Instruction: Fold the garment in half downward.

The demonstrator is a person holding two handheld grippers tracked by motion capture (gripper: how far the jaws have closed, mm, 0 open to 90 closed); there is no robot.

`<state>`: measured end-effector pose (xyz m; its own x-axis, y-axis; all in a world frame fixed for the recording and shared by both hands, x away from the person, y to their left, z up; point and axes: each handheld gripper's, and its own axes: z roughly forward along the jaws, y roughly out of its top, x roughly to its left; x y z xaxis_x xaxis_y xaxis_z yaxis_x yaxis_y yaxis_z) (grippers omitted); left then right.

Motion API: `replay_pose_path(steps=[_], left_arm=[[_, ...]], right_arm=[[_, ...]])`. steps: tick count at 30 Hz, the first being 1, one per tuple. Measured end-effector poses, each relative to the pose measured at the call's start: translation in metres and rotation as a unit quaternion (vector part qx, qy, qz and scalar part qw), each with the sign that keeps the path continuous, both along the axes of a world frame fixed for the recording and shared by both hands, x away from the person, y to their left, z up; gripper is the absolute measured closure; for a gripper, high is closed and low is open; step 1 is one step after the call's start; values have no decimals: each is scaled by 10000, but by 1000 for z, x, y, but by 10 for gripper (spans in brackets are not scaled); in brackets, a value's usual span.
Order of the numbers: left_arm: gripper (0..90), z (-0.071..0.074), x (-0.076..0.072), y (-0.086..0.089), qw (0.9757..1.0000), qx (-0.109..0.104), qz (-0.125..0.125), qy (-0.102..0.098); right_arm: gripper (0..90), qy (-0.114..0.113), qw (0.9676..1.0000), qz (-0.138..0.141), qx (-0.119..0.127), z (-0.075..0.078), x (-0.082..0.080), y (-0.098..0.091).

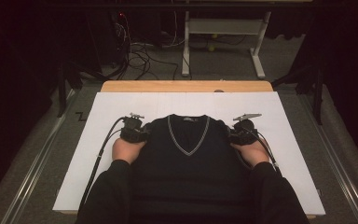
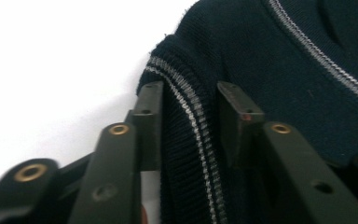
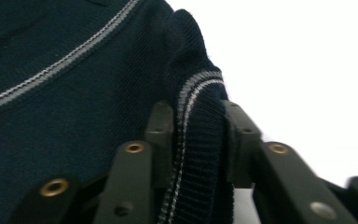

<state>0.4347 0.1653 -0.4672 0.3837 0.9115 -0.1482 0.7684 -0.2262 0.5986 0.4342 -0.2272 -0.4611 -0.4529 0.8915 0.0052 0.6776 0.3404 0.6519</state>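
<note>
Between each hand-held gripper's jaws — the vest (image 1: pixel 186 154) armhole edge.

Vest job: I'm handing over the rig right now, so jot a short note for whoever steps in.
Left gripper: shut on the vest's striped armhole edge.
Right gripper: shut on the other striped armhole edge, the rib bunched between its pads.
Vest: flat on the white sheet, V-neck away from the person, a gripper at each shoulder.
Done: both shoulder edges gripped.
Left: probably lifting or folding; the vest is not yet raised or folded.
</note>
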Motion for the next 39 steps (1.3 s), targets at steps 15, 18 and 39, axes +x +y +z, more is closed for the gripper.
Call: replay_pose_path(steps=[15, 18, 39], left_arm=[[732, 43, 6, 6, 9983, -295, -75, -505], [733, 57, 7, 3, 9964, -305, -63, -792], [735, 135, 5, 11, 9813, -363, 333, -1861]], right_arm=[[789, -603, 9982, -44, 59, 27, -1, -10], [790, -813, 9967, -68, 37, 40, 0, -12], [798, -2069, 9776, -375, 92, 122, 1, -17]])
